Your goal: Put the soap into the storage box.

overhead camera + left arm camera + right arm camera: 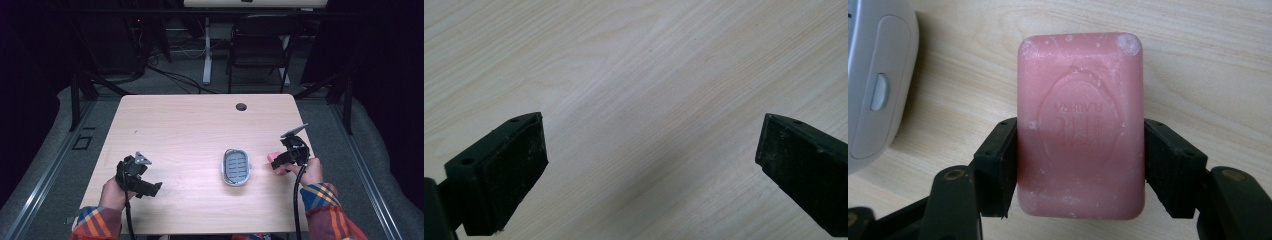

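Pink soap [1080,125] (embossed oval) fills the right gripper [1080,165] fingers.

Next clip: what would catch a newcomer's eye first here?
The pink soap bar, clamped between the right gripper's jaws at the table's right side. Just left of it sits a white soap dish with a grey ribbed insert, while the left gripper hangs open over bare wood.

Left gripper [150,189] sits near the desk's front-left corner, jaws wide apart, aimed toward the middle. Right gripper [275,162] is near the right edge, jaws pressed against something pink; it looks slightly lifted, though that is hard to judge.
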Demonstrator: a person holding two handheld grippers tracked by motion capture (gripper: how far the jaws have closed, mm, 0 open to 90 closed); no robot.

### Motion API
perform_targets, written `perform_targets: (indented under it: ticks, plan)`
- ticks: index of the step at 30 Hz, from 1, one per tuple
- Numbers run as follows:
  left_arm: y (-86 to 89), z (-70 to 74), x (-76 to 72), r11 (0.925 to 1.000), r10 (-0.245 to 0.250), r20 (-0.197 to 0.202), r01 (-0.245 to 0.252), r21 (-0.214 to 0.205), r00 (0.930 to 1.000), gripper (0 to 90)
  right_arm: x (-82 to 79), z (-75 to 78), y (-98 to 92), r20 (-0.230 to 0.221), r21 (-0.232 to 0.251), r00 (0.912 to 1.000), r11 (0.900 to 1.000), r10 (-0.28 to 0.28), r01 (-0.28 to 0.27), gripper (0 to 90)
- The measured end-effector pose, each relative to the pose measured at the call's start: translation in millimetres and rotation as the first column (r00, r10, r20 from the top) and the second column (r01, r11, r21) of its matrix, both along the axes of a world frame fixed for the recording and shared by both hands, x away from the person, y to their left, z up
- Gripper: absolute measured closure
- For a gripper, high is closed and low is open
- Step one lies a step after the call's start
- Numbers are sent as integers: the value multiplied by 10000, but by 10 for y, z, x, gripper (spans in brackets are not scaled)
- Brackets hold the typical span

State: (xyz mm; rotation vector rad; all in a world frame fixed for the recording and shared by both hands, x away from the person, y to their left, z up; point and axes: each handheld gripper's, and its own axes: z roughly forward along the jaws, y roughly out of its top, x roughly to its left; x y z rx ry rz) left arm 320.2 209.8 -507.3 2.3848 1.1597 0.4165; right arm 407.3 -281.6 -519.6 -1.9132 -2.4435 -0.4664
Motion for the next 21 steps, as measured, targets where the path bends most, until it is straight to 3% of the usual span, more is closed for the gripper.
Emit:
perform_targets:
  ticks: [7,13,20,21]
  plan:
    - [0,0,0,10000,-10,-4,10,-2,10000,1,-8,40,34,4,353,9998,9992,184,-184,367]
    - [0,0,-1,10000,-28,0,28,4,10000,1,-33,86,62,288,756,9996,9971,-4,-18,367]
    - [0,-1,-1,10000,-17,-7,17,3,10000,1,-41,150,85,169,798,9988,9957,464,-476,367]
    - [1,-1,-2,10000,-20,-11,20,5,10000,1,-53,153,109,312,817,9992,9962,263,-288,368]
